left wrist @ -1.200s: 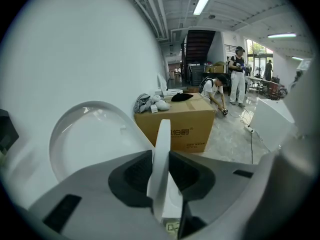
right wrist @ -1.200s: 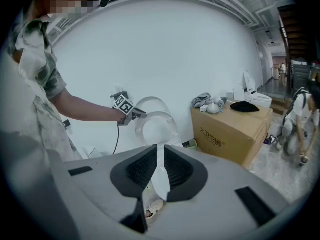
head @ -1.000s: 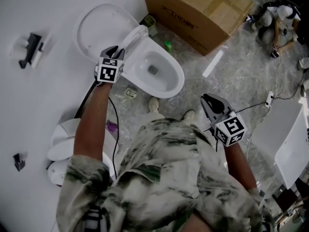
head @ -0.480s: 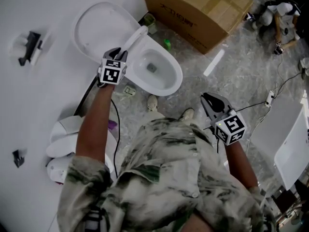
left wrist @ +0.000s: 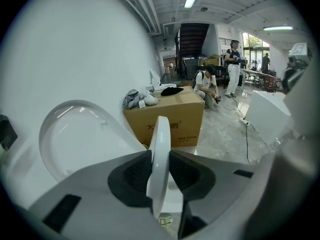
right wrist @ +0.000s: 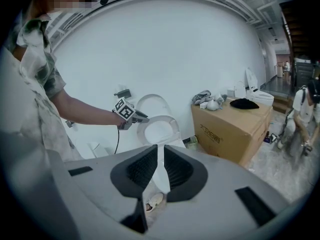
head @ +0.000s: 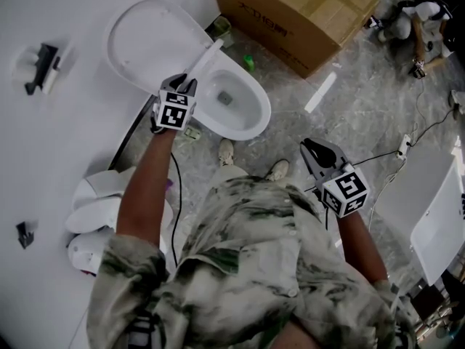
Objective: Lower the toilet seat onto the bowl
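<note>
Now, my left gripper (head: 187, 86): clamped on the rim of the toilet seat (head: 205, 58); in the left gripper view both pads press against the white edge, one on each side.
Toilet seat: partly raised, tilted between the lid and the bowl, not resting on either; from my head it shows edge-on as a narrow white strip.
Lid (head: 149, 42): up and leaning back against the white wall (head: 58, 158), behind the seat.
Bowl (head: 258, 115): uncovered, its rim bare, with the drain showing at the bottom; it sits just right of my left gripper.
My left arm: stretched forward toward the toilet, sleeve ending above the elbow.
My right gripper (head: 314, 151): held low in front of my body, well apart from the toilet; the jaws stand nearly together with a thin slit between the pads, and nothing is in them.
Cardboard box (head: 290, 13): on the grey floor (head: 363, 100) beside the toilet, with a few soft things lying on top.
My shoes (head: 227, 151): on the floor just in front of the bowl.
</note>
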